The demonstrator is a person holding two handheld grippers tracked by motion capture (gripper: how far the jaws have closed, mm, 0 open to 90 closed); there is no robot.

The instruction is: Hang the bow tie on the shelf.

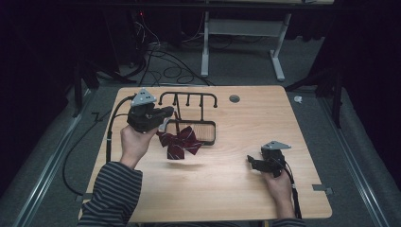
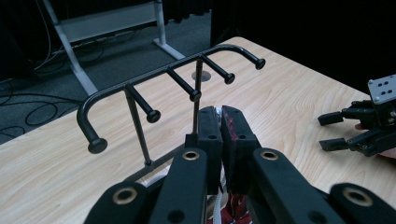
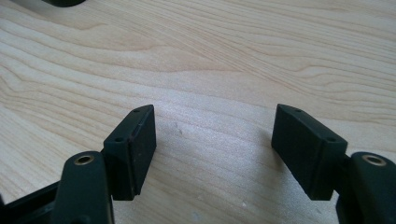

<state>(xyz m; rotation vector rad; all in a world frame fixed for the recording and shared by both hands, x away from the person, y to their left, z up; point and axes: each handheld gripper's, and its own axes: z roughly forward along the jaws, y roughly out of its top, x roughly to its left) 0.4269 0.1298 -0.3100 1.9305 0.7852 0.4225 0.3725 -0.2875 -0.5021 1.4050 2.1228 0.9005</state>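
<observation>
A dark red striped bow tie (image 1: 179, 143) hangs just above the wooden table (image 1: 236, 189), dangling by its pale strap (image 1: 163, 126). My left gripper (image 1: 169, 112) is shut on that strap. In the left gripper view its jaws (image 2: 220, 112) are pressed together, with red cloth (image 2: 235, 208) showing below them. A black hook rack (image 1: 189, 99) stands right behind the gripper, its hooked bar (image 2: 173, 70) close ahead of the jaws. My right gripper (image 1: 253, 163) rests low at the table's right front and stands open (image 3: 212, 140) over bare wood, holding nothing.
The rack's dark rectangular base (image 1: 206, 133) sits on the table behind the bow tie. A round cable grommet (image 1: 234, 99) is near the far edge. Beyond the table, cables (image 1: 161, 61) lie on the floor beside a white desk frame (image 1: 246, 28).
</observation>
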